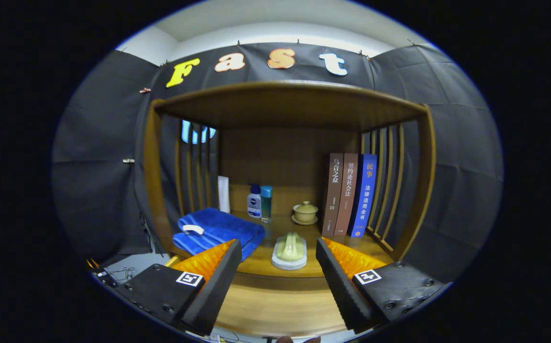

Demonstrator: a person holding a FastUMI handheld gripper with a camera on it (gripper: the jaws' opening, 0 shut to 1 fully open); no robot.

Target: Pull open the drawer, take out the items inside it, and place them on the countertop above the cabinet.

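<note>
Here, the pale green brush [290,246] on its white base sits on the table [266,267] of the wooden cabinet, just ahead of my claw [278,255] and in line with the gap between my fingers. My claw is spread wide, holding nothing; the left finger [216,286] and right finger [340,286] stand well apart, each black with orange ribbed backing and a small square marker on its body.

Taking the brush as landmark: the folded blue towel [218,231] lies to its left, near it, with a white tag on top; my left fingertip overlaps the towel's near corner. Behind the brush and slightly left stand two small bottles, one white with a blue cap [254,201], one teal [266,203], touching or nearly so. A white upright object [223,194] stands further left of them, behind the towel; I cannot tell what it is. Behind the brush and slightly right sits a small lidded cup [305,212] on a saucer. Right of that, three upright books [349,193] stand together, two brown and one blue, near the slatted side [390,190] of the cabinet.

Below the brush, the table's front edge drops to a plain wooden front [280,305]; whether that is the drawer face I cannot tell.
</note>
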